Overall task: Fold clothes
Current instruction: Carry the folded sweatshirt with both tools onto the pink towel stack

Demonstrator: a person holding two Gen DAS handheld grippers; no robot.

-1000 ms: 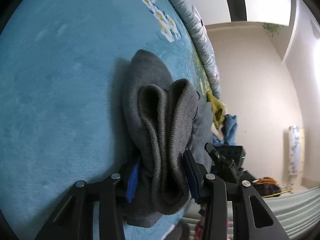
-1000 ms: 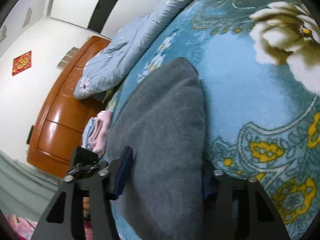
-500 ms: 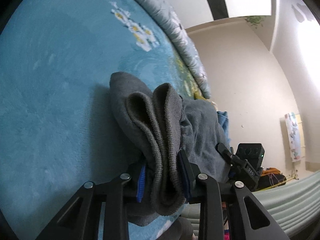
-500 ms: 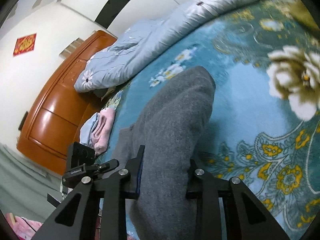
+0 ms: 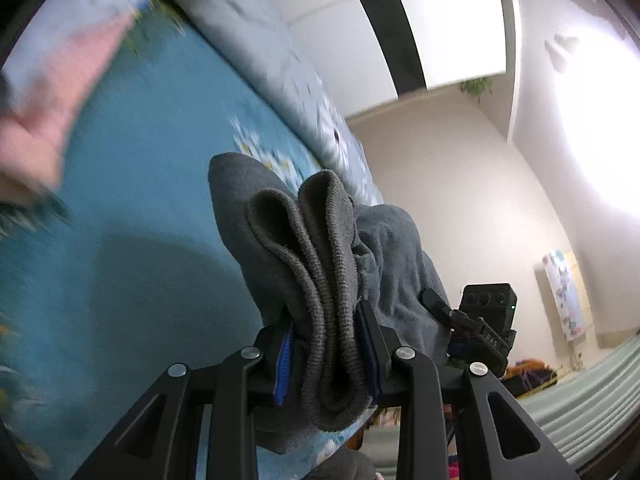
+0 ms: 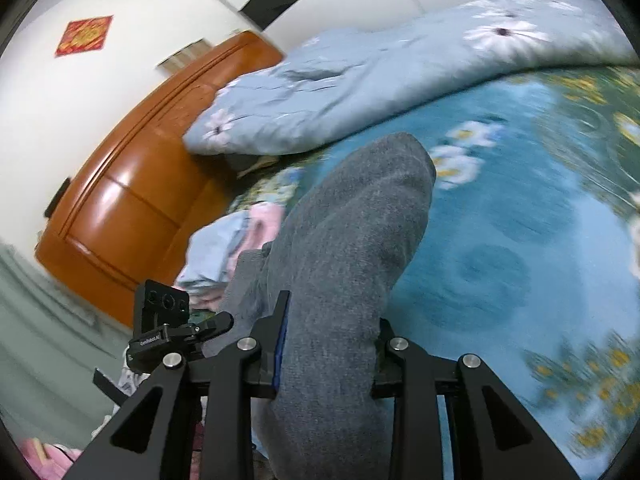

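Both grippers have lifted the grey garment [image 5: 320, 264] off the teal floral bedspread [image 5: 140, 220] since a second ago, jaws squeezing in. Left gripper [image 5: 326, 354] clamps its ribbed hem, right gripper [image 6: 328, 344] pinches a grey fold. Bedspread's motion-blurred; a pink blur [image 5: 48, 112] is unreadable. Pale quilt [image 6: 360, 76] and wooden headboard [image 6: 132, 200] behind. Fabric runs away from each camera.

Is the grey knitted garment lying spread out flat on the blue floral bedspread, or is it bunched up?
Bunched up. The grey knitted garment is gathered in thick folds, its ribbed hem doubled over, between the left gripper fingers.
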